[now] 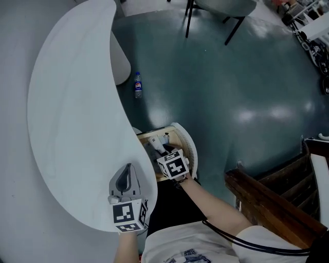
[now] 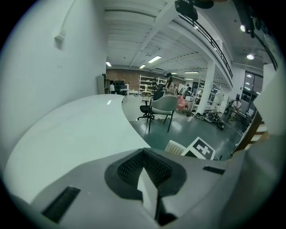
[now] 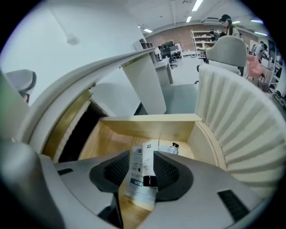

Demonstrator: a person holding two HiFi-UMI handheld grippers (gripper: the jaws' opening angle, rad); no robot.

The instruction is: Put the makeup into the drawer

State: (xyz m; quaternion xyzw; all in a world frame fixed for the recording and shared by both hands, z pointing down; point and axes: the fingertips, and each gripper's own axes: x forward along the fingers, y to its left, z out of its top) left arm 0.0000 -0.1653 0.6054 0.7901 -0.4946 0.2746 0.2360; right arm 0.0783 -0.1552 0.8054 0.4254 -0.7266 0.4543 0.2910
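Observation:
Under the white curved table (image 1: pixel 72 118) a wooden drawer (image 1: pixel 154 136) stands pulled out, its ribbed white front (image 3: pixel 237 129) on the right. My right gripper (image 1: pixel 165 156) hangs over the drawer. In the right gripper view its jaws (image 3: pixel 143 154) are shut on a white printed makeup tube (image 3: pixel 140 176) with a black cap. A small clear bottle (image 3: pixel 173 148) lies on the drawer floor (image 3: pixel 107 138) beyond it. My left gripper (image 1: pixel 128 167) is above the table's near edge, shut, with nothing held; in its own view the left gripper (image 2: pixel 144 154) points across the bare tabletop (image 2: pixel 76 134).
A plastic bottle (image 1: pixel 138 85) lies on the green floor beside the table. A grey chair (image 1: pixel 221 7) stands further off, also visible as the chair (image 2: pixel 163 105). Dark wooden furniture (image 1: pixel 267 205) is at the lower right, close to my right arm.

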